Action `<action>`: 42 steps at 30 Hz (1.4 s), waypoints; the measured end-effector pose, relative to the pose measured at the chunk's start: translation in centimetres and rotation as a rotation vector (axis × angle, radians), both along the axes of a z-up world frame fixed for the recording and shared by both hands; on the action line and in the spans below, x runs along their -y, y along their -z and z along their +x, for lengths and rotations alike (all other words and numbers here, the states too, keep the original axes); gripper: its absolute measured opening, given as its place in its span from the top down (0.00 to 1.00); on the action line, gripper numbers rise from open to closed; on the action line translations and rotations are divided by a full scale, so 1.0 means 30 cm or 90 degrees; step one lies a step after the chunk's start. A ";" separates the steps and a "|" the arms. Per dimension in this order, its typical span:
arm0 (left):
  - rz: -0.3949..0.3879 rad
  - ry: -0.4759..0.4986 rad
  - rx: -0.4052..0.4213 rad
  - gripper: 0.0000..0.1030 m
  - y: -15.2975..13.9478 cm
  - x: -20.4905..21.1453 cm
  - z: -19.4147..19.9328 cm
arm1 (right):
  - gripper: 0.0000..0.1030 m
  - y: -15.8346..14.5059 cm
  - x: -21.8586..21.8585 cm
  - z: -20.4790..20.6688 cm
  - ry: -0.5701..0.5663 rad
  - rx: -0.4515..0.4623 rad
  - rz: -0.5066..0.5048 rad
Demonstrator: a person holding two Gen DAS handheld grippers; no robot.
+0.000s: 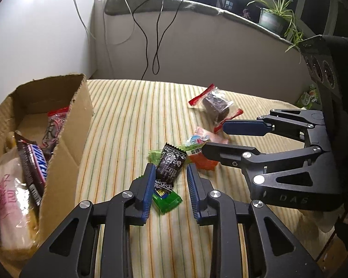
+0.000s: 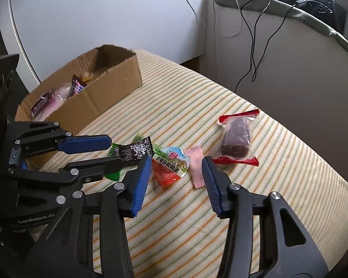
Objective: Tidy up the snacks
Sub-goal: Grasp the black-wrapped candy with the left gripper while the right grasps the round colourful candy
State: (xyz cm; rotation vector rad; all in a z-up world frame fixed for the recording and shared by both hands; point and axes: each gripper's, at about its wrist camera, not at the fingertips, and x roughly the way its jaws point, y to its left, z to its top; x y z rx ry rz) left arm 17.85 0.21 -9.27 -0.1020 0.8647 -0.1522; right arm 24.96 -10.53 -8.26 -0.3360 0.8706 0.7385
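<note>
Loose snacks lie on a striped cloth (image 1: 127,115). In the left wrist view my left gripper (image 1: 170,165) stands open astride a black packet (image 1: 171,164) that rests on a green packet (image 1: 167,200); the pads do not visibly press it. My right gripper (image 2: 176,158) is open over a red cartoon-printed packet (image 2: 169,166) and a pink candy (image 2: 196,166), its right pad close beside the candy. Each gripper appears in the other's view: right gripper (image 1: 213,137), left gripper (image 2: 116,151). A cardboard box (image 1: 69,127) on the left holds a Snickers bar (image 1: 34,162) and other packets.
A brown cake in a clear wrapper with red ends (image 2: 235,139) lies to the right of the pile. Black cables (image 1: 155,46) hang down the wall behind. A potted plant (image 1: 273,18) stands on the sill. The cloth's edge (image 2: 324,197) curves away at the right.
</note>
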 end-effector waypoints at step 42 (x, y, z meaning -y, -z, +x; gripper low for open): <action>0.000 0.012 0.019 0.80 -0.006 0.014 -0.030 | 0.79 0.009 -0.029 -0.017 -0.025 -0.015 -0.033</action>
